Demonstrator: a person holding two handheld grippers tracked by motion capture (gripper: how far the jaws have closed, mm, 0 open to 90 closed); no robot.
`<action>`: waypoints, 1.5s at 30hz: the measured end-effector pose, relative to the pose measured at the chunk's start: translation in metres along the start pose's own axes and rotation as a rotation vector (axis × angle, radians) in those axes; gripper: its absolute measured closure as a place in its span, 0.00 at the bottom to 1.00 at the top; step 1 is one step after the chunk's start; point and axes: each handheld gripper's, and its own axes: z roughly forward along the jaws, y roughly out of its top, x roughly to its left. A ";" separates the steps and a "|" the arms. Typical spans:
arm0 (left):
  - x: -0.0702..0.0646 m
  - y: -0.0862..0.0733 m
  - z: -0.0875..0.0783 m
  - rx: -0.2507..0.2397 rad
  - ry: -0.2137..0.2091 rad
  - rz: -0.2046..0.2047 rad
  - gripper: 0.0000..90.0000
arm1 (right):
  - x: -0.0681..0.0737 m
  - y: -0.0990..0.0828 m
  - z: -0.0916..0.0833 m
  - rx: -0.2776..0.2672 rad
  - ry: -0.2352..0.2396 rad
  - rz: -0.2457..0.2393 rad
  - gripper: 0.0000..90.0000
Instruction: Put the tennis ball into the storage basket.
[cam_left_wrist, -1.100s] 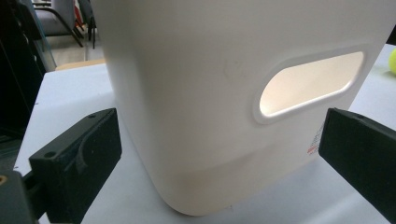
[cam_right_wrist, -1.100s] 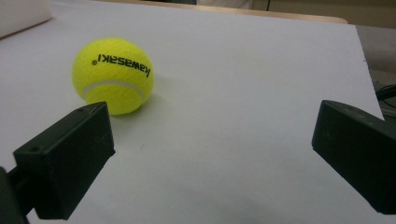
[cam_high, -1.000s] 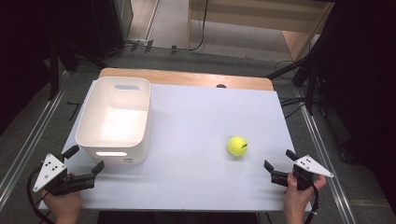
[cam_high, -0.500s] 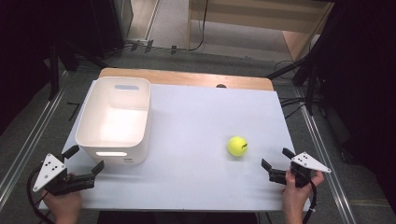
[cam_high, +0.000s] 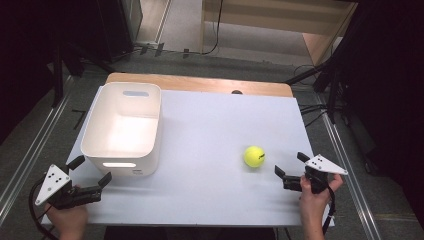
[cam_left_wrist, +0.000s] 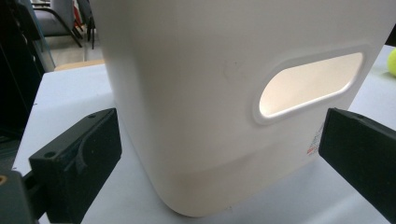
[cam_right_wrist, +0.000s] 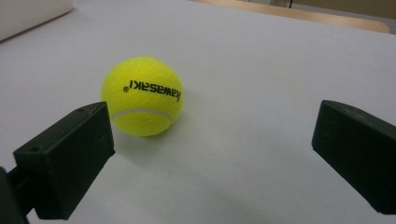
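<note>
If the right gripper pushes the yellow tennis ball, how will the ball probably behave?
The tennis ball is round and lies free on the flat table, so it would probably roll away. Its felt looks grippy, so the open right gripper should hold it without slipping.

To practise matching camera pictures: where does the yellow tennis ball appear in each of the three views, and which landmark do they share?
High view: tennis ball right of centre on the table, ahead of the right gripper.
Left gripper view: a yellow sliver at the right edge.
Right gripper view: left of centre.
Shared landmark: the white bin.
</note>
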 end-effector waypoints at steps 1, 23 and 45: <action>0.000 0.000 0.000 0.001 -0.001 0.003 0.00 | 0.000 0.001 0.001 0.002 0.005 -0.002 0.00; 0.001 0.000 0.000 -0.005 -0.008 -0.005 0.00 | 0.019 0.045 0.025 0.072 0.075 -0.091 0.00; 0.001 0.000 0.000 -0.007 -0.010 -0.010 0.00 | 0.031 0.068 0.055 0.222 0.136 -0.138 0.00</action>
